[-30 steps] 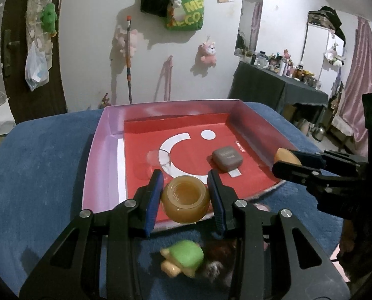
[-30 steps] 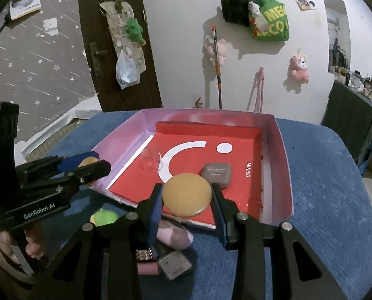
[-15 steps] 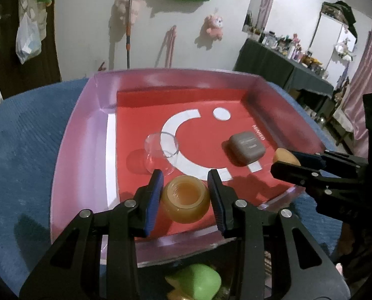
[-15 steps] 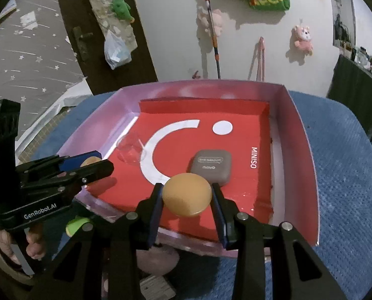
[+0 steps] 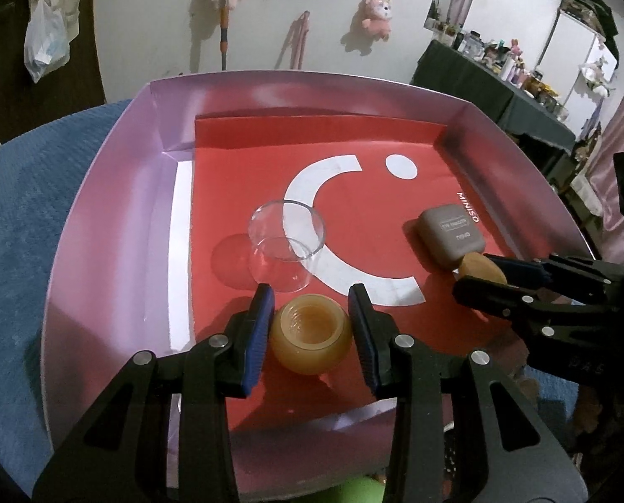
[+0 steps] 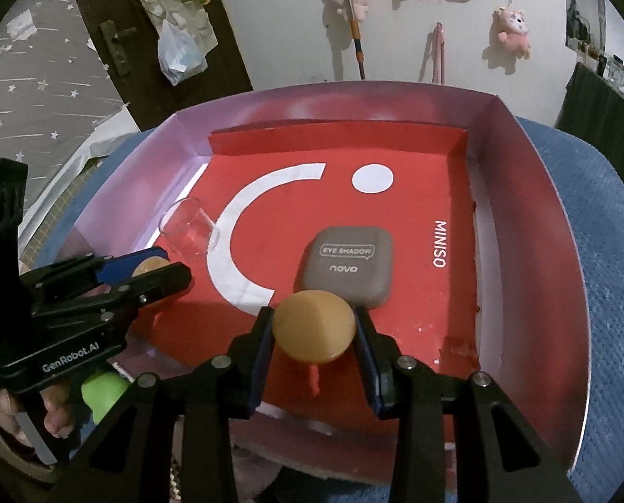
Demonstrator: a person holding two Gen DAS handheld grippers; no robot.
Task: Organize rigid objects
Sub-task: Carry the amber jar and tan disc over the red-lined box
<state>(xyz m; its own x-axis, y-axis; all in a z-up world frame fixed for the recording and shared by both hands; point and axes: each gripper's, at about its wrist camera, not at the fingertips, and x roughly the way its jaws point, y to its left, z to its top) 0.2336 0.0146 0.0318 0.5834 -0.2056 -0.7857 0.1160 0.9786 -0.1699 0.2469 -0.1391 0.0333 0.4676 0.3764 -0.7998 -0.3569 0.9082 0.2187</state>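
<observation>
My left gripper is shut on a small amber jar, mouth up, low over the near part of the red-floored box. My right gripper is shut on the jar's round amber lid, held just in front of the grey eye-shadow case. A clear glass cup lies on the box floor just beyond the jar. Each gripper shows in the other's view: the right gripper at the right, the left gripper at the left.
The box sits on a blue textured cloth. A green toy and other small items lie on the cloth at the box's near edge, partly hidden by the grippers. A hand shows at lower left. A door and wall stand behind.
Both grippers have moved forward and down over the box, from above its near edge to above its floor, still gripping the jar and the lid. The cup and case look closer.
</observation>
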